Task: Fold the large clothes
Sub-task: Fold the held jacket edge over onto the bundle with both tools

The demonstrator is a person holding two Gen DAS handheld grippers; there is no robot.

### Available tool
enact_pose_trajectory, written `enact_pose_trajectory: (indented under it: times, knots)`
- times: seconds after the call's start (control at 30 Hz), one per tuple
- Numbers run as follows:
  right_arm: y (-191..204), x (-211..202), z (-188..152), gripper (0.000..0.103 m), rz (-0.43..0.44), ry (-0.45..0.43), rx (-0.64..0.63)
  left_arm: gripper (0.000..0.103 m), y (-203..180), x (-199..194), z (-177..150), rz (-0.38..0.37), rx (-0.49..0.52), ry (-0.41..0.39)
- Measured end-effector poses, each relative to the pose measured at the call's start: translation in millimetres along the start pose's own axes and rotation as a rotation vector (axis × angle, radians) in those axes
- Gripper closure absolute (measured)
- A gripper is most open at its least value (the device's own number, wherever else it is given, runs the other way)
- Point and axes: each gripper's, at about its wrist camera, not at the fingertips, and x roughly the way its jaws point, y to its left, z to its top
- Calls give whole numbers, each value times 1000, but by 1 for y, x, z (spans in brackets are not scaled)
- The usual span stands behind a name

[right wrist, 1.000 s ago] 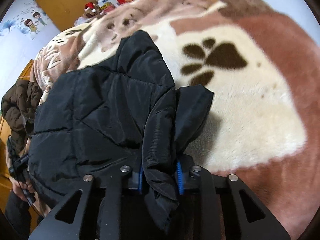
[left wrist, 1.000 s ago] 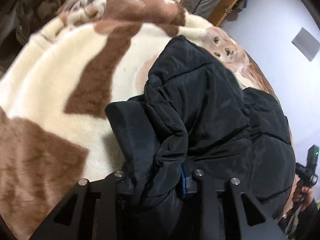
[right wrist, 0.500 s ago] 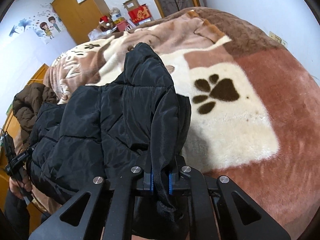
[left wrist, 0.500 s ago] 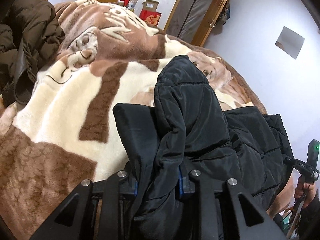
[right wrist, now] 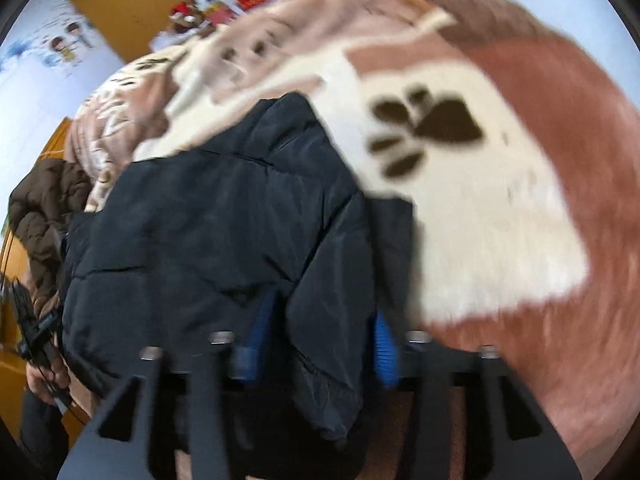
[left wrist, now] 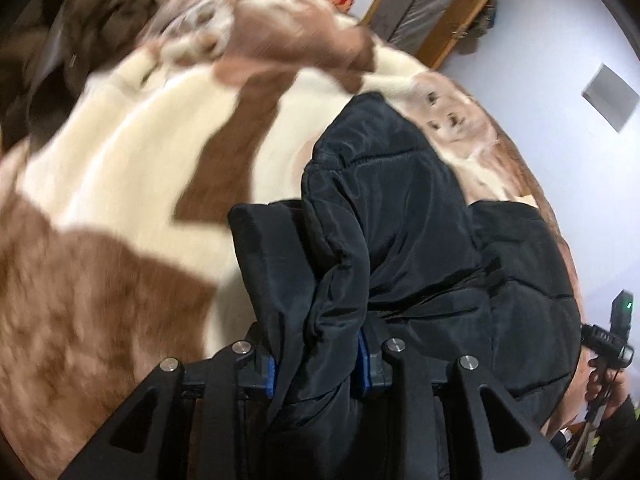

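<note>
A large black puffer jacket (left wrist: pixel 420 232) lies bunched on a brown and cream fleece blanket (left wrist: pixel 132 168). My left gripper (left wrist: pixel 316 356) is shut on a thick fold of the jacket's edge, blue pads pressing it from both sides. In the right wrist view the jacket (right wrist: pixel 224 220) spreads to the left. My right gripper (right wrist: pixel 316 344) has its blue pads set wide apart, and a fold of the jacket hangs between them. The blanket (right wrist: pixel 500 216) with a dark paw print lies beyond.
A brown coat (right wrist: pixel 44 208) lies at the bed's left edge, also seen in the left wrist view (left wrist: pixel 84 24). A wooden door frame (left wrist: pixel 444 12) and white wall stand behind. The person's hand on the other handle (left wrist: pixel 608 356) shows at right.
Both views have swung and blurred with fast motion. The right gripper's pads, pinched tight on the jacket half a second ago, now stand wide apart. The left gripper keeps its hold.
</note>
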Motion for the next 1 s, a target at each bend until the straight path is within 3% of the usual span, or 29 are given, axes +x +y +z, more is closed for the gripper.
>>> enact_pose_trajectory:
  times: [0.13,0.27,0.4,0.67,0.8,0.87,0.93,1.0]
  knots:
    - [-13,13,2,36,68,21,40,61,8,8,-7,-1,-15,1]
    - [-27,24,4,26,125,50,84,40,10,14,-2,18,-26,17]
    - [-40,37,-1,21,209,80,162,28,17,28,0,-16,-66,44]
    - [-39,47,1,21,299,110,173,23,33,37,1,-132,-139,52]
    - [-29,54,4,40,276,113,134,10,38,57,-2,-165,-177,78]
    - [-23,50,6,51,262,103,109,9,41,64,-4,-184,-201,91]
    - [-18,46,5,57,242,94,89,12,37,63,-3,-181,-178,95]
    - [-15,44,4,61,225,86,86,28,31,60,-2,-190,-157,89]
